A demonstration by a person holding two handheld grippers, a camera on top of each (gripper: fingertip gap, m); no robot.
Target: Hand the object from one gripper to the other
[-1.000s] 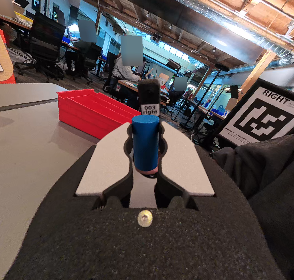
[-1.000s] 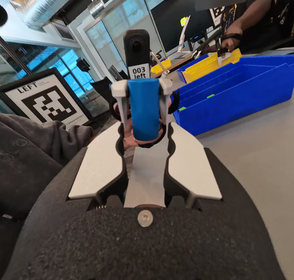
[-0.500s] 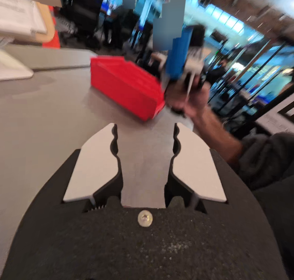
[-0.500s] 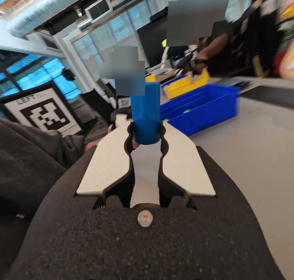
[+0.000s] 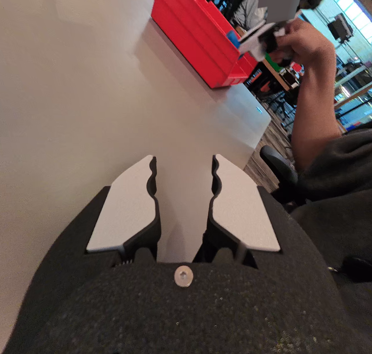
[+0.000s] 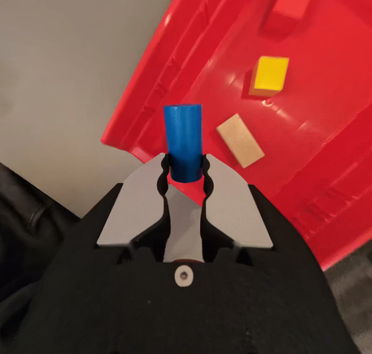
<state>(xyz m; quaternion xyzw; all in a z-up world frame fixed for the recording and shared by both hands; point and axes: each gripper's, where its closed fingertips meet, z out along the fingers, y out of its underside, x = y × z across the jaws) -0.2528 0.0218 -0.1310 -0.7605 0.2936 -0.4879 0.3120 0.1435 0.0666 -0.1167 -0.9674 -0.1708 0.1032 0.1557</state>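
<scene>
The blue cylinder (image 6: 182, 143) was gripped near its lower end between the fingertips of the right gripper (image 6: 185, 163), whose jaws were clenched on it; most of its length stuck out past the tips, and it hung above the near corner of the red bin (image 6: 302, 163); whether it touched the bin could not be told. Inside the bin lay a yellow block (image 6: 268, 75), a tan block (image 6: 240, 140) just beside the cylinder on its right, and a red block (image 6: 281, 12) farther back, each apart from the others; the bin stood on a grey table (image 6: 60, 62).

In the left wrist view the left gripper (image 5: 183, 159) was released, its jaws spread wide with only bare table (image 5: 80, 102) between them; it held nothing. Farther off in that view the right gripper (image 5: 251, 42) showed blurred, held in a person's hand (image 5: 302, 40) over the near end of the red bin (image 5: 193, 32), with a sliver of the blue cylinder (image 5: 232, 38) visible at its tips; the forearm ran down to a dark sleeve (image 5: 332, 163) at the right edge. The two grippers were well apart. Beyond the table edge were a black chair (image 5: 281, 169), wooden flooring and other desks, too blurred to tell further.
</scene>
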